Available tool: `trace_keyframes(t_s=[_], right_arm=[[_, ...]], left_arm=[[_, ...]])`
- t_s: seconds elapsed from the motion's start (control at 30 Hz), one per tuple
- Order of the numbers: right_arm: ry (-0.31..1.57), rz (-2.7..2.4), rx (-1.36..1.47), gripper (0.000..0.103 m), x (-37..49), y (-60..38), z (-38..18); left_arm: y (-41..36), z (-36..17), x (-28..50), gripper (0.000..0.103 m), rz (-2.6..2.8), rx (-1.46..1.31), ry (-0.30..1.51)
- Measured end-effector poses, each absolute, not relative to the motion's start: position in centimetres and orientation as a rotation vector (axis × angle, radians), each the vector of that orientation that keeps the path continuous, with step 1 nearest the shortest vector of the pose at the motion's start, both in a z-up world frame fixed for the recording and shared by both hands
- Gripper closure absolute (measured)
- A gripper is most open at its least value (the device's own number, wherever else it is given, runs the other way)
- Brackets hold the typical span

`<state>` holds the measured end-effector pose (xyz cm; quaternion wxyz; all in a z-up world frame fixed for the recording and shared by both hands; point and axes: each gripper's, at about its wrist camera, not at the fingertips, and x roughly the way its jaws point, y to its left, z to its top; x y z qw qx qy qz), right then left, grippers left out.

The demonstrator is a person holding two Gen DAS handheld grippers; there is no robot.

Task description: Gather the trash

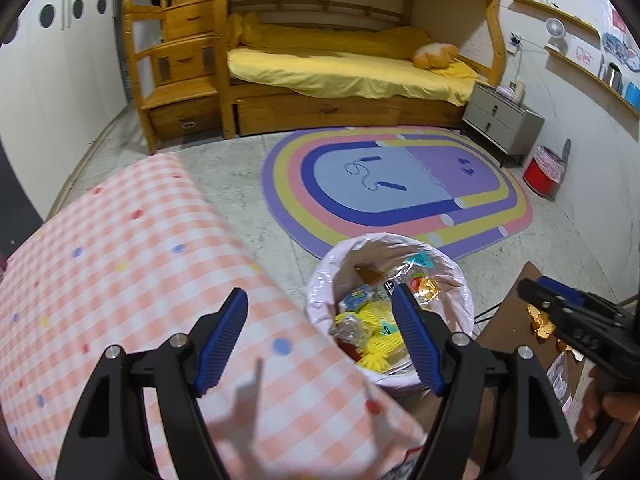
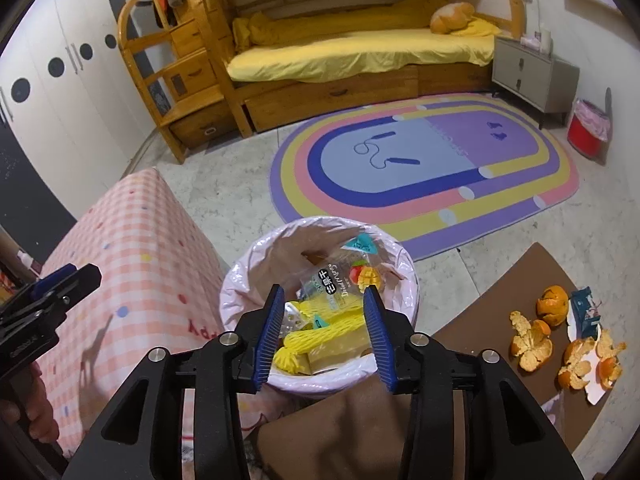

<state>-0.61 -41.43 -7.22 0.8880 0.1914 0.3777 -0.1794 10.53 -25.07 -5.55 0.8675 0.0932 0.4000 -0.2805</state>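
Note:
A trash bin (image 2: pixel 236 288) lined with a pale pink bag (image 1: pixel 320 280) stands on the floor between two tables. It holds yellow foam fruit nets (image 2: pixel 320 334), a dried mango packet (image 2: pixel 340 280) and other wrappers. My right gripper (image 2: pixel 324 300) is open and empty, hovering over the bin. My left gripper (image 1: pixel 320 300) is open and empty, above the edge of the pink checked table (image 1: pixel 140 280) and the bin's left rim. Orange peels (image 2: pixel 532 342) and a torn blue wrapper (image 2: pixel 584 312) lie on the brown table (image 2: pixel 500 292) at the right.
A rainbow rug (image 2: pixel 424 172) covers the floor beyond the bin. A wooden bunk bed (image 2: pixel 340 52) with yellow sheets stands at the back, a grey nightstand (image 2: pixel 532 72) to its right, and a red bin (image 2: pixel 586 130) by the wall.

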Motion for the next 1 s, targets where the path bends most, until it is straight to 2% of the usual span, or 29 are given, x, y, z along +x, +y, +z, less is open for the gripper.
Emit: trace_keyframes(t_s=[0.03, 0.13, 0.17, 0.2, 0.47, 0.8, 1.0], right_arm=[[0.777, -0.363, 0.396, 0.051, -1.0, -41.0, -6.7], [0.759, -0.337, 0.378, 0.033, -2.0, -39.6, -5.1], [0.757, -0.335, 0.365, 0.021, -2.3, -39.1, -4.5], [0.753, -0.339, 0.353, 0.014, -2.5, -38.6, -4.1], [0.749, -0.276, 0.292, 0.010, -3.7, -34.2, -0.7], [0.735, -0.061, 0.153, 0.009, -4.6, -25.3, 2.7], [0.722, 0.057, 0.092, 0.009, -5.7, -20.7, 4.2]], left_arm=[[-24.6, -5.3, 10.3, 0.030, -0.579, 0.193, 0.833], [-22.6, -4.0, 9.5, 0.026, -0.538, 0.187, 0.808], [-21.8, -3.6, 9.1, 0.025, -0.523, 0.184, 0.802], [-21.3, -3.3, 9.0, 0.024, -0.510, 0.185, 0.799], [-14.9, -0.2, 6.1, 0.007, -0.399, 0.153, 0.767], [-7.8, 2.1, 1.5, 0.007, -0.244, 0.163, 0.787], [-2.5, 2.3, -1.5, 0.007, -0.130, 0.132, 0.864]])
